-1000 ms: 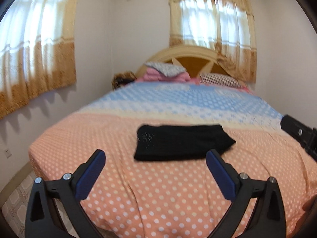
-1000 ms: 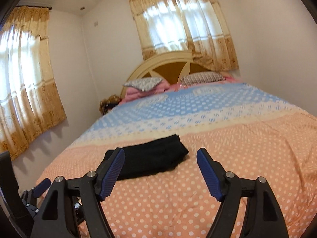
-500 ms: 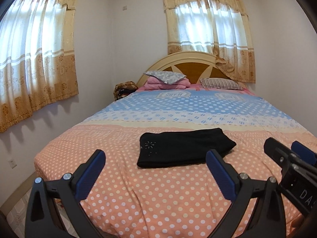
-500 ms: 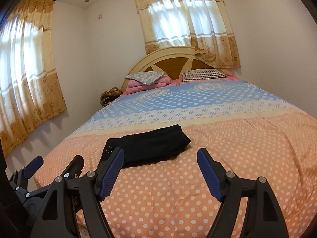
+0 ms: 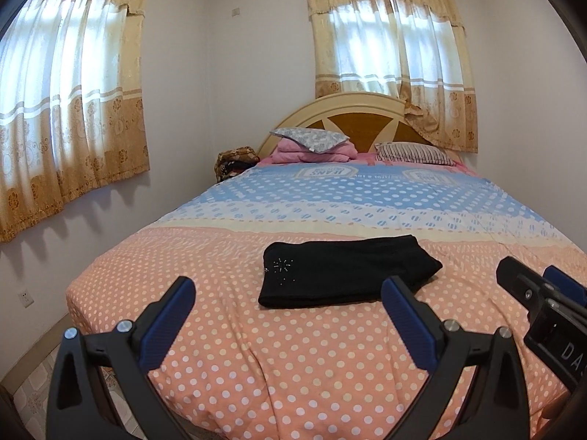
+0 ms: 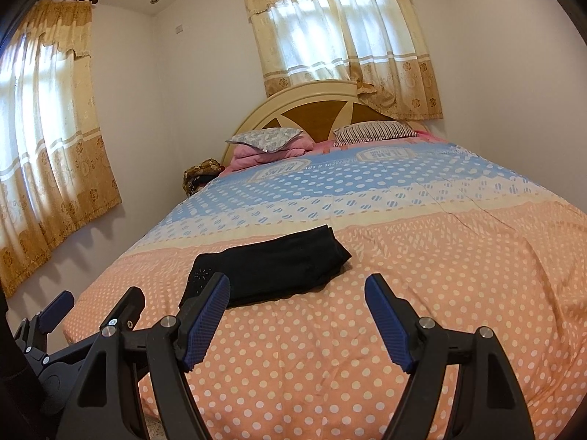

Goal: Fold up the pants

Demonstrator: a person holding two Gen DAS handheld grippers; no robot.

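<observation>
Folded black pants (image 5: 348, 273) lie on the polka-dot bedspread (image 5: 293, 359). The left gripper (image 5: 290, 315) and right gripper (image 6: 297, 315) hover spread wide, holding nothing.

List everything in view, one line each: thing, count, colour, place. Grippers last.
pants: 1, black, folded, on the orange part of the bed, small sparkly motif at the left end
bed: 1, orange and blue dotted cover, fills the middle
headboard: 1, cream and brown, far end
pillows: 2, striped one at right, grey patterned one at left on top of the blanket
blanket: 1, pink, folded, by the headboard
curtains: 2 sets, cream and gold, left wall and far wall
bag: 1, brown patterned, left of the headboard
socket: 1, white, low on the left wall
left gripper: black with blue pads, open, above the bed's near edge
right gripper: same, open, empty
</observation>
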